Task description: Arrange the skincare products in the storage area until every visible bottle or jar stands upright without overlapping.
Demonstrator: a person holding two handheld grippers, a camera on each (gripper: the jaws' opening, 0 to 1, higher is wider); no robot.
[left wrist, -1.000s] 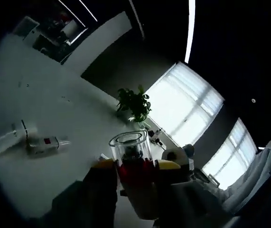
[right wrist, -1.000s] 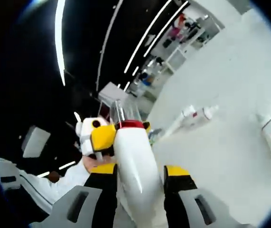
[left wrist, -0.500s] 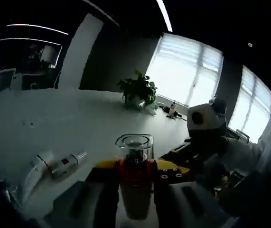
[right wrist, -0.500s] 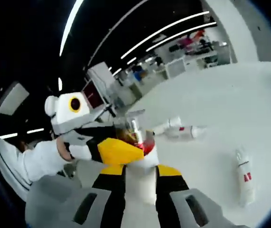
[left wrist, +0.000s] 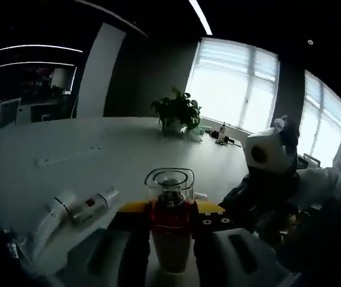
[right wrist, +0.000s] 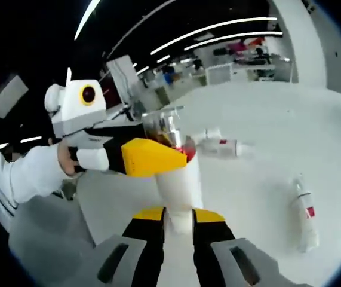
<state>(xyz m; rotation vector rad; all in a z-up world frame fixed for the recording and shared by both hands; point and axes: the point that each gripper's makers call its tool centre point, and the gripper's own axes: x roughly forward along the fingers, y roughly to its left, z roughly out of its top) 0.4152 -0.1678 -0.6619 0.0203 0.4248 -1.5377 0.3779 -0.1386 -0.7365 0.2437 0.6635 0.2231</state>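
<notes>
Bottle (left wrist: 171,230) with a white body, a red collar and a clear cap stands upright above the white table (left wrist: 68,149), its long axis vertical and the cap pointing up. We see both grippers gripping it: the left gripper (left wrist: 171,215) is clamped on the red collar, and the right gripper (right wrist: 178,215) is clamped lower on the white body. On the table, two more white bottles lie on their sides, well apart: one (right wrist: 221,145) behind the held bottle, one (right wrist: 304,212) nearer to the right. A green plant (left wrist: 177,110) stands far back by the window.
</notes>
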